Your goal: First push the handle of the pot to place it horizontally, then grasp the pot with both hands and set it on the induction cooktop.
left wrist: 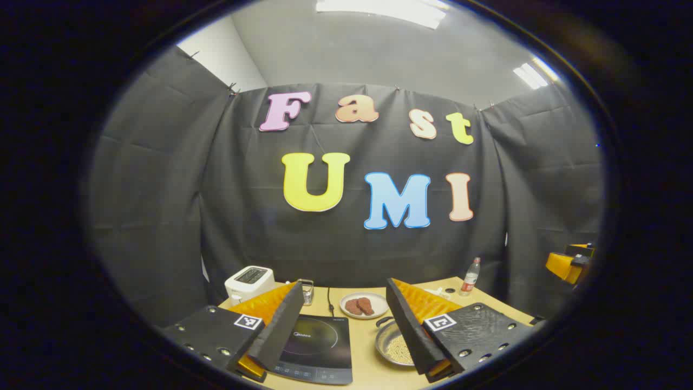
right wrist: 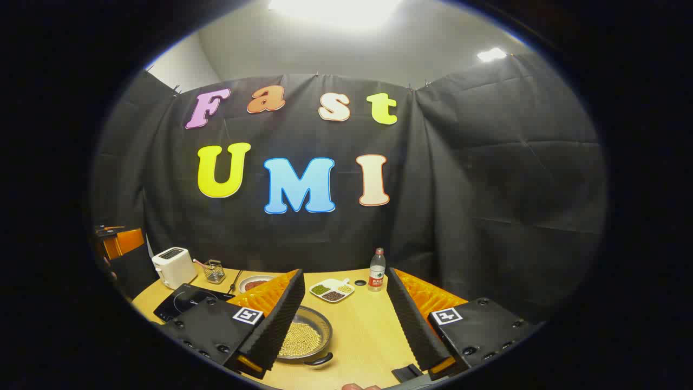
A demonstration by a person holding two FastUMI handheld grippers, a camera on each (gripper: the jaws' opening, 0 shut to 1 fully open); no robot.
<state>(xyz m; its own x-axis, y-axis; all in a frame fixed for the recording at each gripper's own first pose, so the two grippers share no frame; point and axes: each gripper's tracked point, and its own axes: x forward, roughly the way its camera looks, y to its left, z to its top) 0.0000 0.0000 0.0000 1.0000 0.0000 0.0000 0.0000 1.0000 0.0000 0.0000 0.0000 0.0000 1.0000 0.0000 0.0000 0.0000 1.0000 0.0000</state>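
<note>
A shallow metal pot (right wrist: 303, 338) holding pale grains sits on the wooden table, with a dark loop handle (right wrist: 320, 359) on its near side. In the left gripper view the pot (left wrist: 394, 346) lies right of the black induction cooktop (left wrist: 319, 346), partly behind my right finger, and another loop handle (left wrist: 385, 320) shows at its far side. My left gripper (left wrist: 344, 330) is open and held above the cooktop's near edge. My right gripper (right wrist: 344, 325) is open too, above the table just right of the pot. The cooktop (right wrist: 187, 300) lies left of the pot.
Along the back stand a white toaster (right wrist: 173, 266), a wire holder (right wrist: 215, 271), a plate of meat (left wrist: 364, 306), a sectioned dish of beans (right wrist: 331, 290) and a water bottle (right wrist: 377, 270). The other gripper shows far right (left wrist: 568, 262) and far left (right wrist: 116, 241).
</note>
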